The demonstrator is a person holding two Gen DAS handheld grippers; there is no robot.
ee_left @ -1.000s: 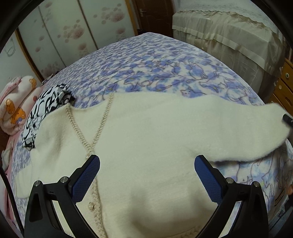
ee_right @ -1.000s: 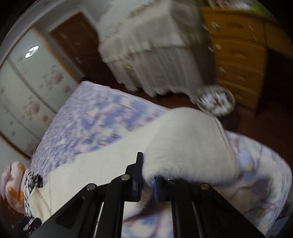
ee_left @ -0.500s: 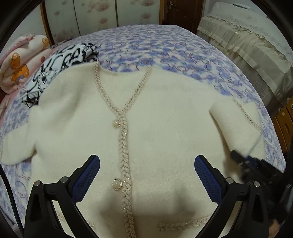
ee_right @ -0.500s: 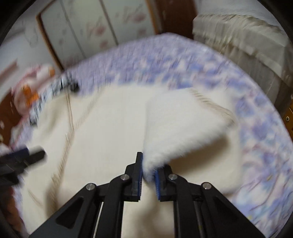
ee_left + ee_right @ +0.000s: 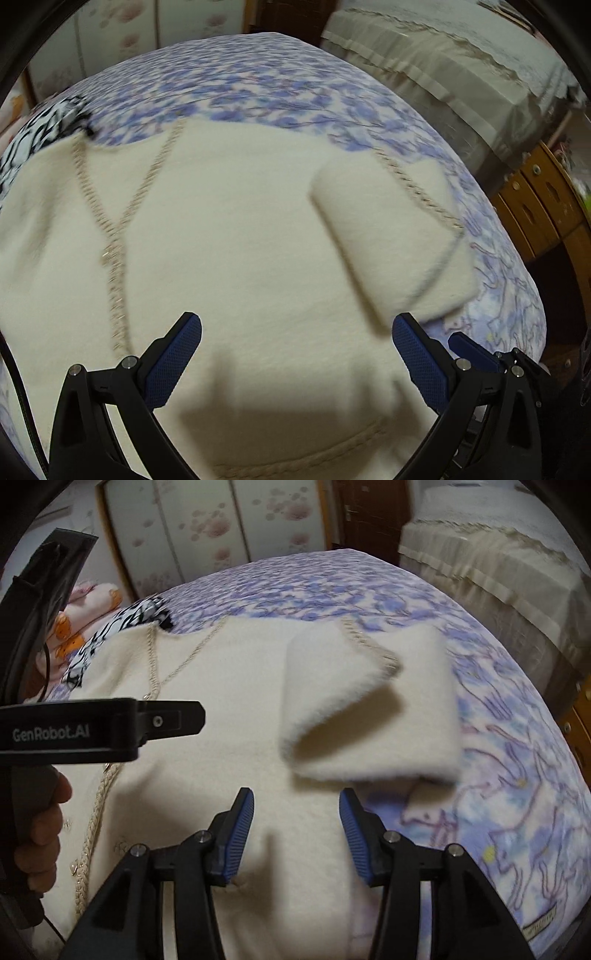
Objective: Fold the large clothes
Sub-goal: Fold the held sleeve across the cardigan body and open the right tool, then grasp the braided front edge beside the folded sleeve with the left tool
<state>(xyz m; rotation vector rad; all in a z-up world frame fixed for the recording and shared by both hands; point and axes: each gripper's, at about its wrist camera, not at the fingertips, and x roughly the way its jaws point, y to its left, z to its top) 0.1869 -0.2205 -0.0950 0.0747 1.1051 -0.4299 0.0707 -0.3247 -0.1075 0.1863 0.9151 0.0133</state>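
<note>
Right now a cream fuzzy cardigan [image 5: 236,258] lies spread front-up across the bed [image 5: 280,85], which is covered in a blue and lilac floral sheet. Its braided trim runs down the V-neck and along the front opening, with small pale buttons just visible along the placket in the right wrist view. One sleeve [image 5: 369,709] has been turned in over the body of the garment; its cuff end curls up a little, casting a shadow underneath, and the braid along its cuff shows on top.

The right gripper [image 5: 296,830] hangs just short of that folded sleeve with its jaws apart; they have just been opening, and nothing sits between the blue pads, only cardigan fabric below them. The left gripper [image 5: 297,354] hovers over the lower part of the cardigan with its jaws spread wide and nothing between them. From the right wrist view the left gripper's black body comes in from the left edge, and the hand [image 5: 37,830] holding its handle shows below it.

Beyond the collar, a black-and-white patterned cloth [image 5: 122,627] lies touching the cardigan's shoulder, and a pink blanket with orange bears [image 5: 85,609] is bunched at the bed's far corner. Behind stand wardrobe doors with a pink flower print [image 5: 207,524], a dark wooden door, a second bed under a beige cover [image 5: 443,62], and a wooden chest of drawers [image 5: 543,206] at the right.
</note>
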